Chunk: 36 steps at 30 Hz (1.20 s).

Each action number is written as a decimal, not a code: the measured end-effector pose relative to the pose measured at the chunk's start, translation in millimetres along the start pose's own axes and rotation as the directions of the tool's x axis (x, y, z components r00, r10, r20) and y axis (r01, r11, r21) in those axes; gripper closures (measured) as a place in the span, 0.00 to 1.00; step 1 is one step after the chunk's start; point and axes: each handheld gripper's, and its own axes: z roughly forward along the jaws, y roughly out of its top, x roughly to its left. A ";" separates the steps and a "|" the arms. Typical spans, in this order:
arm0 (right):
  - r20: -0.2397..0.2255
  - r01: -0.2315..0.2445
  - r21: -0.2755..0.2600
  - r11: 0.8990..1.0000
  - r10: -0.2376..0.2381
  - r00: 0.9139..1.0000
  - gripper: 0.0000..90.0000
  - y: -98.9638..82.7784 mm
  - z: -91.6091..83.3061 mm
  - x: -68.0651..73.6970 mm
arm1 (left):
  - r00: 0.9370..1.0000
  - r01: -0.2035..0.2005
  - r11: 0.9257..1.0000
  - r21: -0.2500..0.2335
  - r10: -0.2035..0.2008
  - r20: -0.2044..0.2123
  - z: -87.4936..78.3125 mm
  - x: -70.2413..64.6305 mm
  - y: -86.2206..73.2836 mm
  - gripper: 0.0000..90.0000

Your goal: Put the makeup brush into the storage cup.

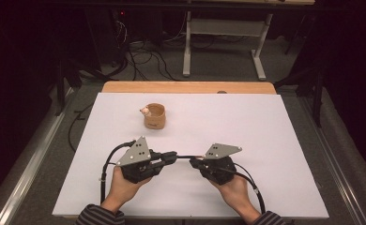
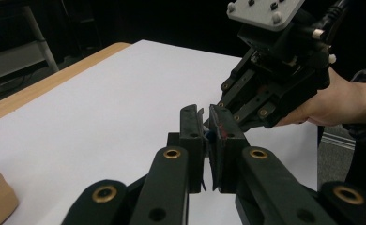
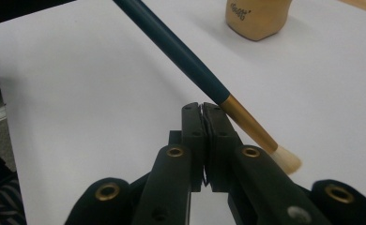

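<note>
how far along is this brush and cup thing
Done: the brush is off the table, its handle end clamped in the shut left claw. In hand: it hangs level, bristles beside the shut right claw, which doesn't seem to grip it. Left, probably: carrying it to the cup, standing apart farther back.
</note>
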 end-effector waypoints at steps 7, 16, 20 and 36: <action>0.034 -0.005 -0.033 0.999 0.006 0.999 0.99 0.7 -5.2 -0.8 | 1.000 -0.003 1.000 0.019 0.003 -0.004 1.8 0.0 -1.6 0.95; 0.036 -0.027 -0.066 0.997 0.030 0.999 0.87 0.9 -9.3 -3.9 | 1.000 -0.002 1.000 0.022 0.002 -0.016 1.8 -0.1 -2.6 0.95; 0.016 -0.053 -0.086 0.995 0.054 0.998 0.77 1.1 -11.1 -4.9 | 1.000 0.003 1.000 0.019 -0.002 -0.019 1.8 0.1 -3.0 0.95; -0.074 -0.116 -0.168 0.979 0.105 0.992 0.59 1.9 -15.5 -8.6 | 0.999 -0.003 1.000 0.017 0.004 -0.035 4.3 -2.7 -4.2 0.95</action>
